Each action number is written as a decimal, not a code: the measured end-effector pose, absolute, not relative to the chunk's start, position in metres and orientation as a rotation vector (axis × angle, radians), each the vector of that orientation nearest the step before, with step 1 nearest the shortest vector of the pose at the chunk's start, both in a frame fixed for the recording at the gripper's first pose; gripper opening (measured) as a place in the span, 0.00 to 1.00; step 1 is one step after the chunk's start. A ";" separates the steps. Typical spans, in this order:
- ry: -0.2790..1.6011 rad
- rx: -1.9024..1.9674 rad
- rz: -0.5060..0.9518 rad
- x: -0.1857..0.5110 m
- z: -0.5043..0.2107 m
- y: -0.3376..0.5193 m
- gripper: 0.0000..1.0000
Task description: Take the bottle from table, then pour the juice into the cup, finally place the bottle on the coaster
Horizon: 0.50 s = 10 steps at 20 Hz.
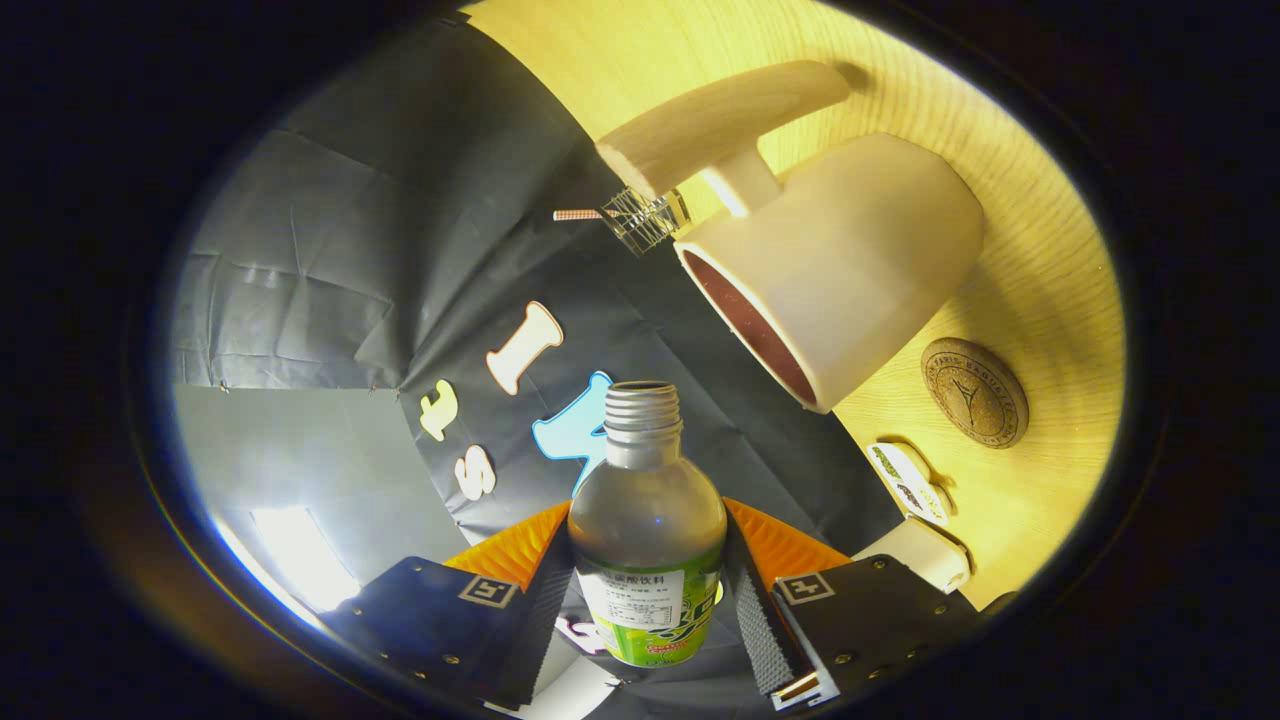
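Gripper (648, 600) clamped on clear green-labelled uncapped bottle (648, 540), lifted, tilted near white ceramic cup (850, 270) | pickup done; pouring apparently underway | round cork coaster (974, 392) on wooden table (1050, 270) awaits bottle

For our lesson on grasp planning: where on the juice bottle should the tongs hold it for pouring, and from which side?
Grip the juice bottle on its wide, straight labelled body below the shoulder, from behind, one finger on each flank. The tongs already clamp it there, leaving the uncapped threaded neck free and pointing toward the white mug.
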State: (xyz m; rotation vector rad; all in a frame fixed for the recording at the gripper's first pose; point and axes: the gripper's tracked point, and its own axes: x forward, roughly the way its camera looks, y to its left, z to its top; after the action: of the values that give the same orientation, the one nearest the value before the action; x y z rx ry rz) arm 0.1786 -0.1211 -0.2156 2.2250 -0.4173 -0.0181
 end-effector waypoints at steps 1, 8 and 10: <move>-0.419 2.226 -0.019 0.178 -0.216 -0.122 0.79; -0.332 2.090 -0.028 0.178 -0.210 -0.123 0.78; -0.287 1.989 -0.025 0.180 -0.206 -0.124 0.78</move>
State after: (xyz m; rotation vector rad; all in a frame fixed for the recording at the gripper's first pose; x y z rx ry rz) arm 0.1804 -0.1236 -0.2061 1.9889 -0.2867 -0.0250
